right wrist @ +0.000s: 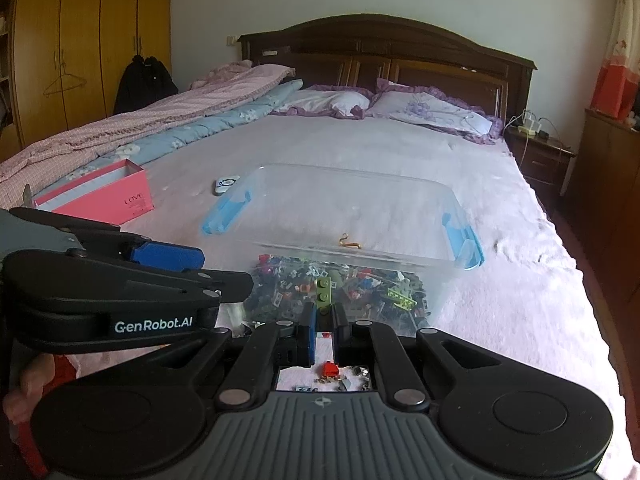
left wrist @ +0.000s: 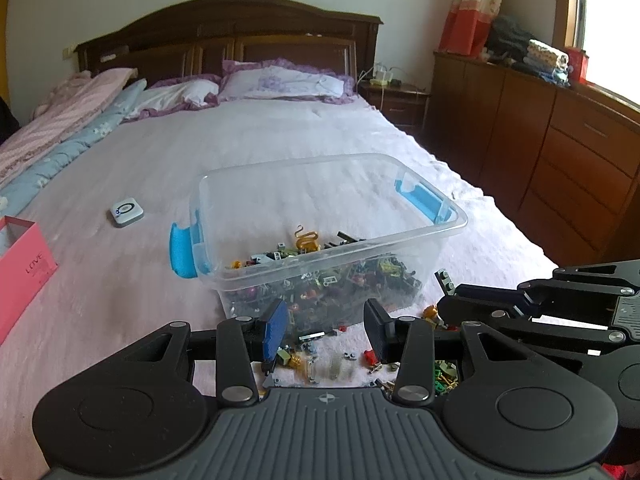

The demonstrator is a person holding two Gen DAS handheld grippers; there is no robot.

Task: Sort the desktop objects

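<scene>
Right tongs (right wrist: 323, 322) clenched on green studded plastic brick (right wrist: 324, 295), left tongs (left wrist: 326, 326) released; carry brick over clear plastic bin's (right wrist: 400, 184) rim, then let go.

The pink box (right wrist: 105, 200) has the word "LOVE" on its side, in dark letters. In the left wrist view the same word shows on the pink box (left wrist: 25, 280), where it runs slanted up the side. There are smaller marks under the word, but they are too tiny to read. The left gripper (right wrist: 120, 280) has "GenRobot.AI" on its black arm, in white letters. Each gripper's grey base has a small round sign with a cross in it, in both views. No other words or numbers can be read.
</scene>
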